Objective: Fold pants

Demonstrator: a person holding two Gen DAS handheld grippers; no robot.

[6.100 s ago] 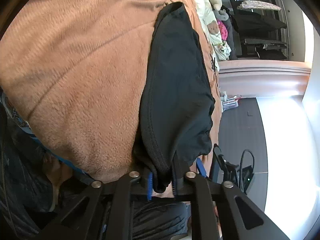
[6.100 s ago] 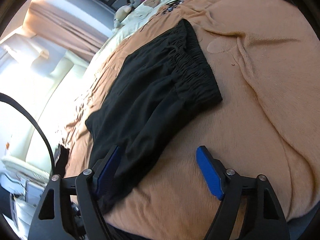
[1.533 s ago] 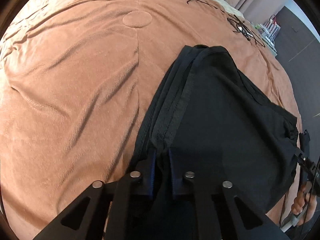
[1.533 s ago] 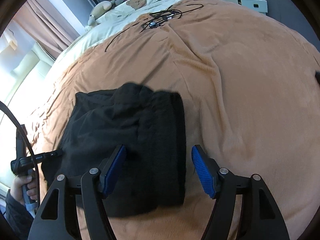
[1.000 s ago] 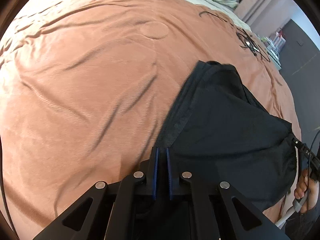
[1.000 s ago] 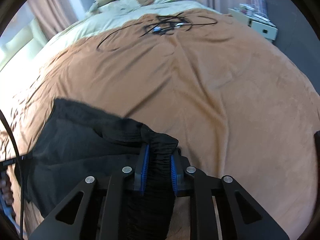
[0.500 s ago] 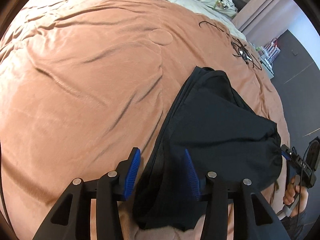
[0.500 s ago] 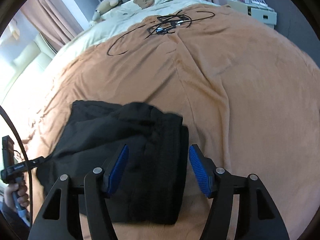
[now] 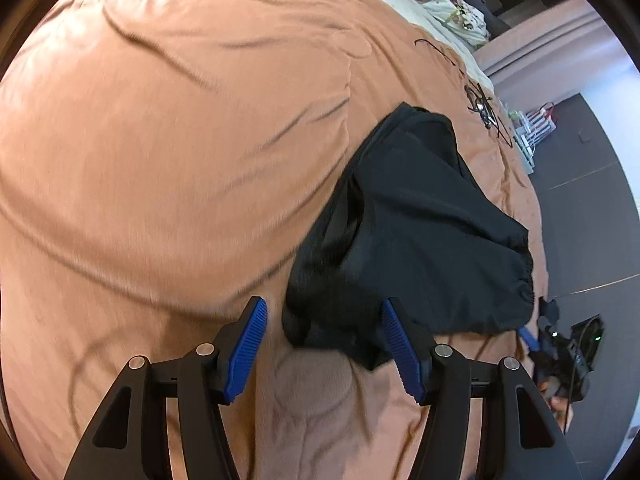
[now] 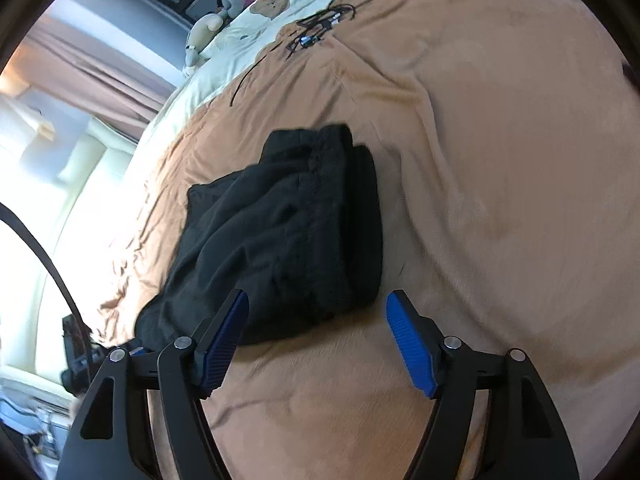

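Now both the left tool and right tool gape empty over folded pants.

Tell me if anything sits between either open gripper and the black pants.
Nothing visible does. The black pants lie just ahead of the left gripper and right gripper; only bare brown blanket lies between.

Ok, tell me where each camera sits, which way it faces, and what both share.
Left wrist: on the left gripper, facing the black pants on the brown blanket; its open blue fingers show.
Right wrist: on the right gripper, facing the same pants; open fingers show.
Shared: pants, blanket, black cables.
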